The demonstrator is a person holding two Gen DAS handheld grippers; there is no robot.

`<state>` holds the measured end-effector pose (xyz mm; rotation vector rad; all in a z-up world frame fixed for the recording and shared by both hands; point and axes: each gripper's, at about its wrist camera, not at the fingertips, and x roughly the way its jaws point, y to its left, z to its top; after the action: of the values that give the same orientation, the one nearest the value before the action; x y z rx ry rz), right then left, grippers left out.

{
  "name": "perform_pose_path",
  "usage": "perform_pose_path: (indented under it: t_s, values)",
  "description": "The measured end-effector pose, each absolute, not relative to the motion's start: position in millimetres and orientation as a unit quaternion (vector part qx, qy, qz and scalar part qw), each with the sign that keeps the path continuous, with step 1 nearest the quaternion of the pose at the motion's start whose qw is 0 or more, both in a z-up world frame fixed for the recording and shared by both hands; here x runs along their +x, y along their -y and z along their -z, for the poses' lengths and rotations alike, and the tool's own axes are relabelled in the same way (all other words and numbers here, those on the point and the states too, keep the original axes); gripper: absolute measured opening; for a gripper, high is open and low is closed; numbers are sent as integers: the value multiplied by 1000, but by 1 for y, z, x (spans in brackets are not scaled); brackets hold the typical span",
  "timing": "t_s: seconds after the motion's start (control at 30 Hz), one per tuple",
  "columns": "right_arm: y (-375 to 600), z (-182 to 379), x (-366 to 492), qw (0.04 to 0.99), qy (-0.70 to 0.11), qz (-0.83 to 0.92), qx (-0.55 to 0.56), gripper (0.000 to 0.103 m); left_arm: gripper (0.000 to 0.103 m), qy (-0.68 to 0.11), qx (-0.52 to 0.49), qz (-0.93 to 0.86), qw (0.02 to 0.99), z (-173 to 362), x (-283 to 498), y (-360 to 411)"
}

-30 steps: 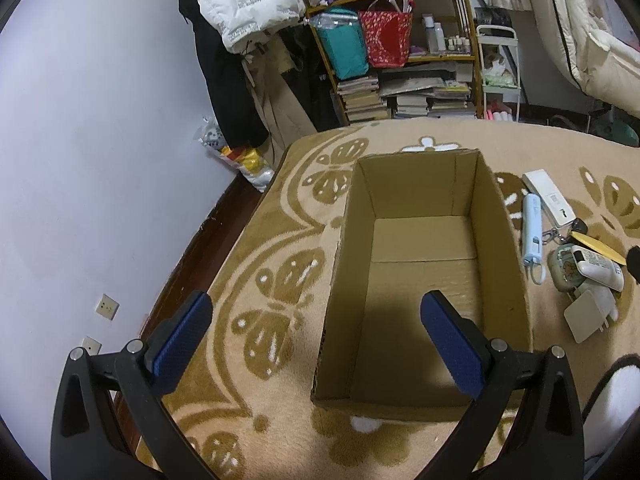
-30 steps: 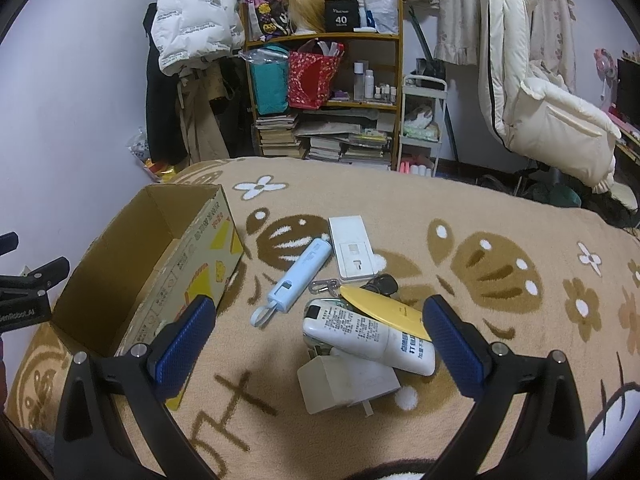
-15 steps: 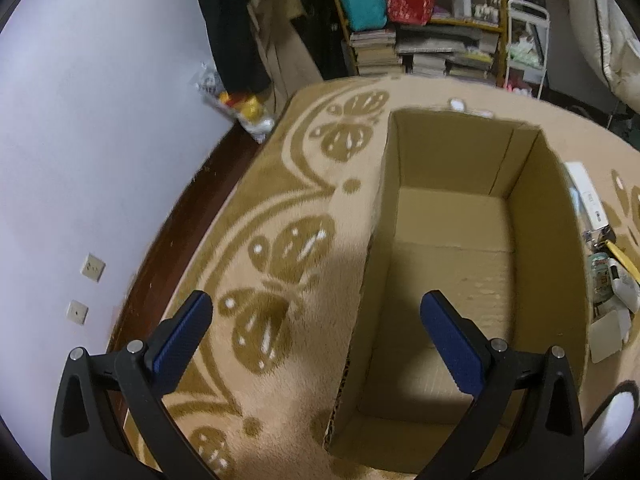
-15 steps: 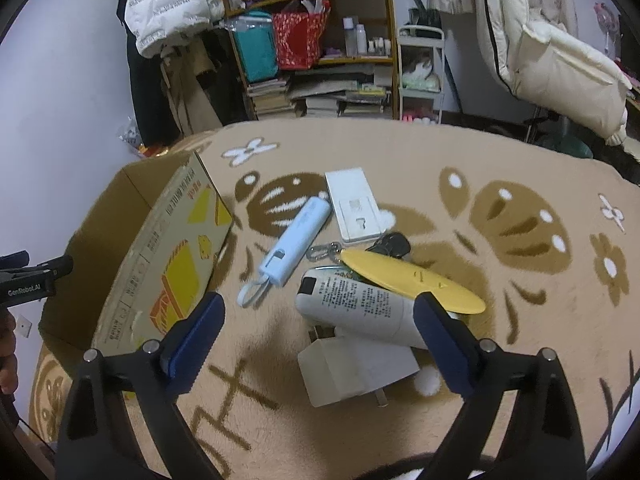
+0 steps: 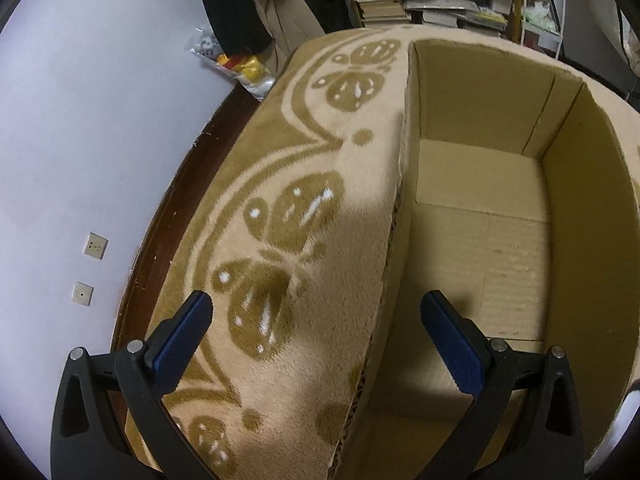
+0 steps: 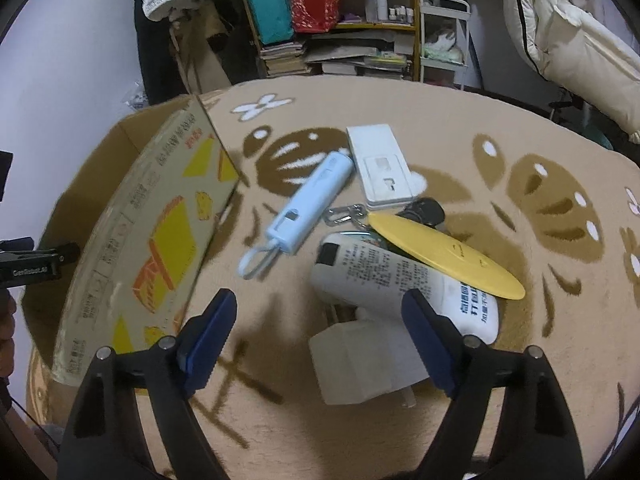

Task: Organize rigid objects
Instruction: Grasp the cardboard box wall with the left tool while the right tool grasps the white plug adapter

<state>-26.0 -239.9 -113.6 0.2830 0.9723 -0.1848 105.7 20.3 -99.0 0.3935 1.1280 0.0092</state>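
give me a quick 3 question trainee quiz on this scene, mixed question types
1. True or false: the open brown cardboard box already holds an item.
2. Multiple choice: what lies on top of the white printed squeeze tube? A) the flat yellow oval plate B) the pale blue cylindrical power bank C) the white rectangular wall switch
3. Fill in: the jaws of the right gripper are ____, just in front of the white boxy plug adapter.

Key: 1 false, the visible floor is bare. 2 A. 3 open.
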Motion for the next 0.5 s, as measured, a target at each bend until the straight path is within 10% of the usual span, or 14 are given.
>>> perform_pose_path:
  t_s: [0.5]
  values:
    - [241,137,-27,842,-511,84,151,74,65,-547,204,-4,812,115,107,-18]
